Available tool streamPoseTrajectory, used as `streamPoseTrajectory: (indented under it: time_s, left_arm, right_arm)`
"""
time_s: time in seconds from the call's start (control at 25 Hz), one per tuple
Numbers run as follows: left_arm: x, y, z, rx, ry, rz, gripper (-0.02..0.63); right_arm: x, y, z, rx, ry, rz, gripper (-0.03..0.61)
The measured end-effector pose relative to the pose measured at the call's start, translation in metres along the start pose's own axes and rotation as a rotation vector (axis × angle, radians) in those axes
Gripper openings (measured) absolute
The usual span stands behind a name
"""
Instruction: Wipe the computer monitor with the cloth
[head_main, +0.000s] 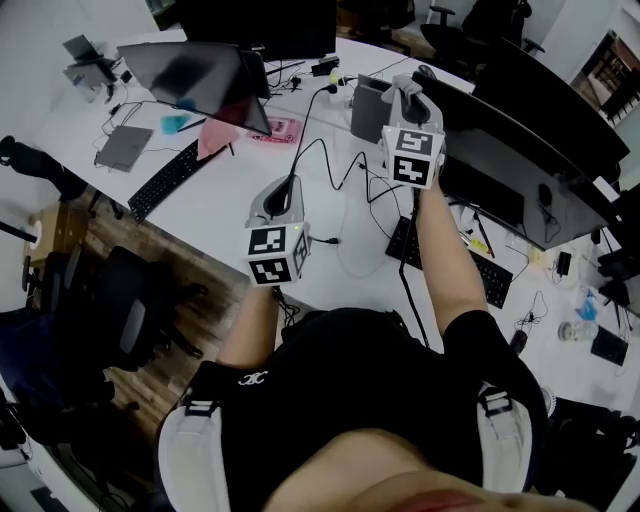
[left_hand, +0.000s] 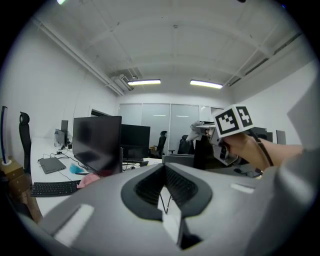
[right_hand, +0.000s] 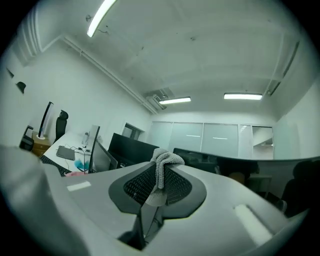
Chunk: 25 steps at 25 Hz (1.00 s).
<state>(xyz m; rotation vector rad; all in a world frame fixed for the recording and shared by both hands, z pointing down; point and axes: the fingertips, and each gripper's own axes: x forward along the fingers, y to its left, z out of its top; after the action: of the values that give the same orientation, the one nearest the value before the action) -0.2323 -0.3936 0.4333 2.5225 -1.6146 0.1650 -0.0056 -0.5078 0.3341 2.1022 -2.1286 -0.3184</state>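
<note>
Because the cloth is pinched only as a small bunched fold at the very tips of the right gripper, it could slide out once dragged across glass, and the bare jaw tips might then scrape the screen. Pressing hard could also tip the monitor, which stands just to the right of that gripper, apart from the cloth; I cannot tell for sure that this screen is the one meant. The right arm reaches forward over the table, gripper raised and angled upward. The left gripper, jaws pressed together on nothing, is held lower and nearer the body, above a loose cable it could snag.
</note>
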Motion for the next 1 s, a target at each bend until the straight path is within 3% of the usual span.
streamPoseTrajectory:
  time_s: [0.2,0.4,0.6,1.0]
  left_arm:
    - [0.003,-0.007,0.002,0.004,-0.005,-0.020,0.052]
    - [0.016,-0.029,0.004,0.018,0.000,-0.079,0.052]
    - [0.033,-0.070,0.004,0.037,0.011,-0.176,0.052]
    - [0.053,-0.179,0.007,0.072,-0.008,-0.366,0.052]
  right_arm:
    - [-0.028,-0.009,0.027,-0.010,-0.090,-0.032,0.031]
    - [-0.072,-0.029,0.029,0.003,-0.117,-0.069,0.031]
    - [-0.124,-0.061,0.006,0.038,-0.083,-0.115,0.032]
    - [-0.227,-0.138,-0.049,0.034,0.002,-0.304,0.031]
